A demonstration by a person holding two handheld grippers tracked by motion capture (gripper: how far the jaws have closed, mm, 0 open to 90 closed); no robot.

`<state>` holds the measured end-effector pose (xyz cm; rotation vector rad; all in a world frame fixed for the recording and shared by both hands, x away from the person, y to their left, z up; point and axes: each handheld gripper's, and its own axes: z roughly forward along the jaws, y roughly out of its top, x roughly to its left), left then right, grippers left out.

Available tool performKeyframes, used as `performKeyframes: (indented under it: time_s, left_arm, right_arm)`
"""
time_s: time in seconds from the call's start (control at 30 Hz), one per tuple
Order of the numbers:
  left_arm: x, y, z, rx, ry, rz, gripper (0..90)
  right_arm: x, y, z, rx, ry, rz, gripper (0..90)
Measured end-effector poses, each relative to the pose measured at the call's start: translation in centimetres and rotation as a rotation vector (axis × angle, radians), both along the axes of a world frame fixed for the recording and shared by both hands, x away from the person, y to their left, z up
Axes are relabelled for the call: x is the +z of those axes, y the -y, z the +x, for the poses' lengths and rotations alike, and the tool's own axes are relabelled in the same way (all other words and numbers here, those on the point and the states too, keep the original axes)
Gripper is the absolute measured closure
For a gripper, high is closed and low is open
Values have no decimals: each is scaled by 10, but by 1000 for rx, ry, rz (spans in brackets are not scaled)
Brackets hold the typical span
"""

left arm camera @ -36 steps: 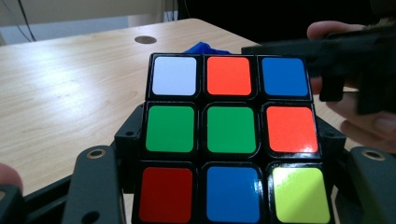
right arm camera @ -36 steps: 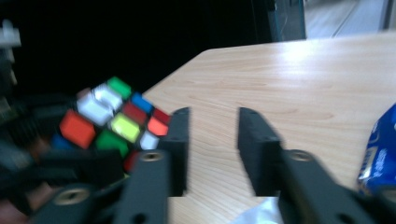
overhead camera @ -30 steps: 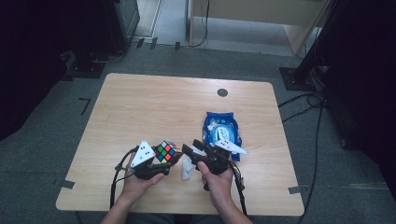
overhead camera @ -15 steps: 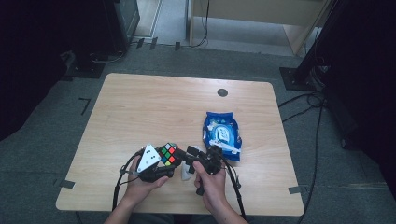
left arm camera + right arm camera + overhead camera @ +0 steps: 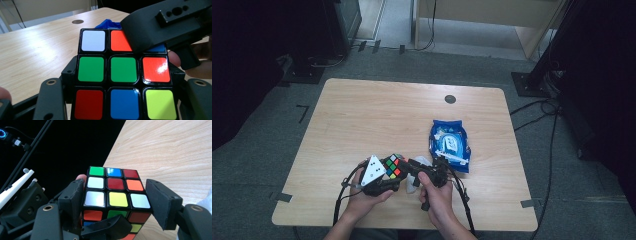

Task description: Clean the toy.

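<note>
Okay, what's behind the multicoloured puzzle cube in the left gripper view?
Behind the multicoloured puzzle cube lies the pale wooden table and a crumpled blue plastic packet; the cube and the right tool hide most of that packet.

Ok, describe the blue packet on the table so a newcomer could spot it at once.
Start from the wooden table and look at its right half, just beyond the person's right hand. The blue packet lies flat there, a crinkly bag with white printing. It is the one soft blue item, unlike the multicoloured puzzle cube held beside it.
</note>
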<state>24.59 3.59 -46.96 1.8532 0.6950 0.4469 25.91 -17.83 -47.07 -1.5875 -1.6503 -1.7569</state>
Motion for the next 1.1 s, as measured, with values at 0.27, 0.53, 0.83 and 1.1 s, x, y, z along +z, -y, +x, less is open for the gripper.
performKeyframes:
  time_s: [0.27,0.53,0.83,1.1]
  left_arm:
    - [-4,2,2,-9,-27,32,339]
    - [-1,-3,4,0,-19,30,340]
    - [2,-40,18,96,-41,2,340]
    - [1,-47,19,106,-48,3,340]
  right_arm:
    - [11,-11,-10,-3,209,-252,340]
    - [17,-16,-14,-2,332,-317,331]
    - [8,21,1,-95,443,-482,354]
    - [-36,-3,9,60,435,-792,320]
